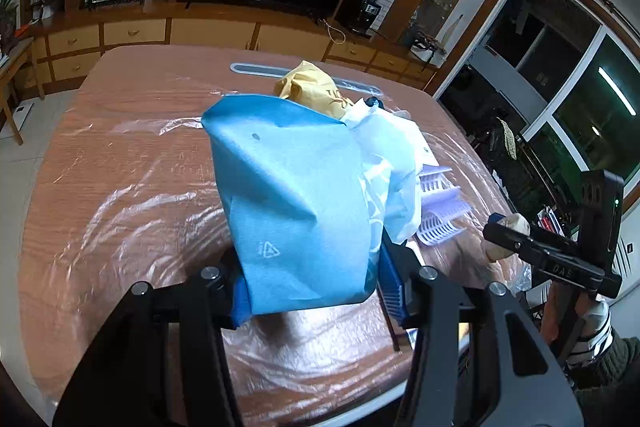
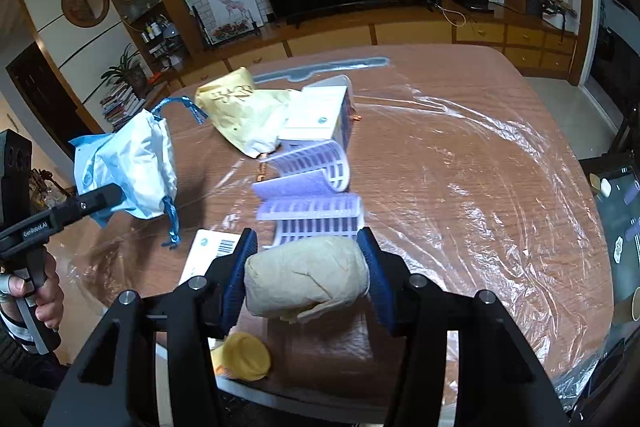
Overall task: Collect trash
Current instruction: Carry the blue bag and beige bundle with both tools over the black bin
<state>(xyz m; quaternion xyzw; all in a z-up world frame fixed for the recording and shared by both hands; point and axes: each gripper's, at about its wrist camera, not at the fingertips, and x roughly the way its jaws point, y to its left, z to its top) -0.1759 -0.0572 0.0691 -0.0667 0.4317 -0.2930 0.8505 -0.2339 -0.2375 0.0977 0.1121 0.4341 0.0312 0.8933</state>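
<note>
The left gripper point(image 1: 316, 291) is closed on a blue-and-white drawstring bag point(image 1: 296, 195); its blue pads press the bag's lower end from both sides, and the bag hangs above the table point(image 1: 120, 163), clear of the clear plastic sheet point(image 1: 132, 211) that covers the wood. In the right wrist view this bag point(image 2: 132, 167) is beyond the table's left edge, its blue cord point(image 2: 172, 219) dangling, with a hand point(image 2: 44, 303) on the gripper's handle below it.

Toward the far edge of the table, left of the middle, lies a crumpled yellow paper bag point(image 2: 244, 111). Touching its right side is a white box point(image 2: 320, 115), tipped on its side. Just in front of the box, nearer the middle of the table, lies a pale purple slotted plastic tray point(image 2: 312, 187), bent into folds. By the near edge, left of the right gripper, a flat white carton point(image 2: 208, 251) with a barcode lies on the sheet.

The right gripper point(image 2: 308, 279) is clamped on a beige paper wad point(image 2: 304, 279), a blue pad squeezing each end, over the near edge of the table. Below it, at the table's near edge, sits a yellow round lid point(image 2: 246, 355). The right part of the table carries only the wrinkled sheet.
</note>
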